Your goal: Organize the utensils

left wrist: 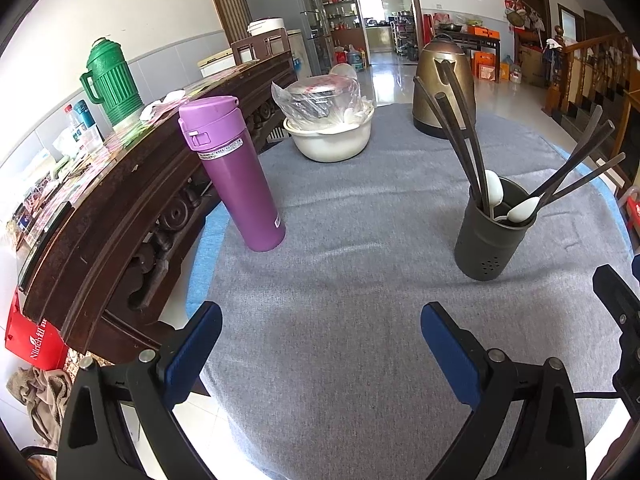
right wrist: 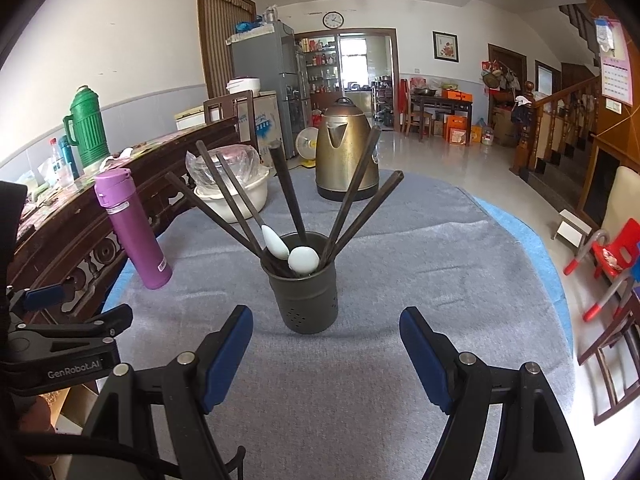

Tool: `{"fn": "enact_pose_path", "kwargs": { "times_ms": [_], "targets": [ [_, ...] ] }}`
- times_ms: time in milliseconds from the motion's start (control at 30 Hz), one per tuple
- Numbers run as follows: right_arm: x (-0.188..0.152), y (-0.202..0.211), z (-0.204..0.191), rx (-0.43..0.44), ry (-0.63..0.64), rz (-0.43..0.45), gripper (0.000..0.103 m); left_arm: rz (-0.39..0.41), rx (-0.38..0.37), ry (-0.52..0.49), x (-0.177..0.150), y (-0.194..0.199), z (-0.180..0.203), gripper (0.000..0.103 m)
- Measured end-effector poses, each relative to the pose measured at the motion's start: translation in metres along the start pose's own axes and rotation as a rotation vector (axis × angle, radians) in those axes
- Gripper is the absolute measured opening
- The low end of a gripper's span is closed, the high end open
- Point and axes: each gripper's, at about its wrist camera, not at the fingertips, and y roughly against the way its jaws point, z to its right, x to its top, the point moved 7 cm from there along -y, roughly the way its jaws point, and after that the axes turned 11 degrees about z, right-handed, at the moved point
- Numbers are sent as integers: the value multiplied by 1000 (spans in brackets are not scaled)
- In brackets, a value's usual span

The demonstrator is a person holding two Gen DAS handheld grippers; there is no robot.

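Meanwhile, the left gripper (left wrist: pixel 320 344) and right gripper (right wrist: pixel 326 348) are being held spread and empty above the grey tablecloth (right wrist: pixel 420 248), where chopsticks (right wrist: pixel 286 192) and white spoons (right wrist: pixel 303 259) are being kept upright in the dark utensil holder (right wrist: pixel 306 300).

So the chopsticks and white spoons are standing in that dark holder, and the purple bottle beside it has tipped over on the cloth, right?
Not quite. The purple bottle stands upright on the grey cloth, as the left wrist view shows. The rest holds: chopsticks and white spoons stand in the dark holder.
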Motion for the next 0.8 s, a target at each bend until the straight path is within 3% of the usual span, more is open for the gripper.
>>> {"fn": "enact_pose_path", "kwargs": {
  "times_ms": [667, 800],
  "targets": [
    [1, -5, 0, 14, -7, -3, 79, 8, 4, 8, 3, -3, 0, 99],
    [-6, -18, 9, 11, -11, -27, 79, -30, -82, 45, -3, -25, 11, 99]
  ]
}}
